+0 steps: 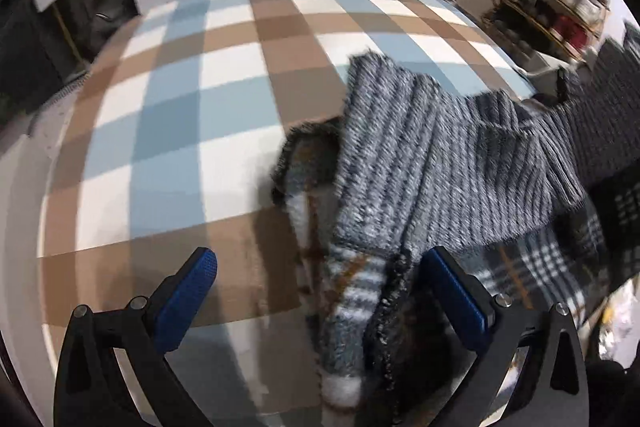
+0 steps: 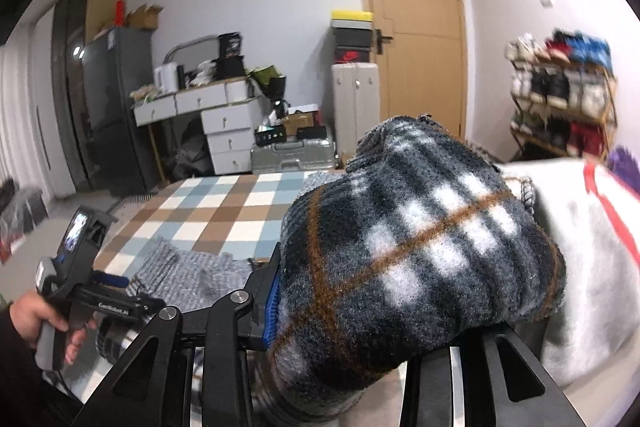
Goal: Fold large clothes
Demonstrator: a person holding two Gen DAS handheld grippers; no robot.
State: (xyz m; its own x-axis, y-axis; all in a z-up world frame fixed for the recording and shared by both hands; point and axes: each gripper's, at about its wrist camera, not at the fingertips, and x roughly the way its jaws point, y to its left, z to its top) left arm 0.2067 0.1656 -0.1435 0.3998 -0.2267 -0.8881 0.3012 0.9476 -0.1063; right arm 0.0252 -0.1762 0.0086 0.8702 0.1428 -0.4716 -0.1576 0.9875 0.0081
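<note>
A fleece garment, dark plaid outside and grey ribbed inside, lies bunched on the right part of a checked bed cover. My left gripper is open, its blue pads wide apart, and a plaid fold lies between them near the right pad. My right gripper is shut on a thick bunch of the plaid garment and holds it raised above the bed. The bunch hides its right finger. The left hand-held gripper shows low at the left in the right wrist view.
A white desk with drawers, suitcases and a wooden door stand beyond the bed. A shoe rack stands at the right. A light grey garment with red trim lies to the right.
</note>
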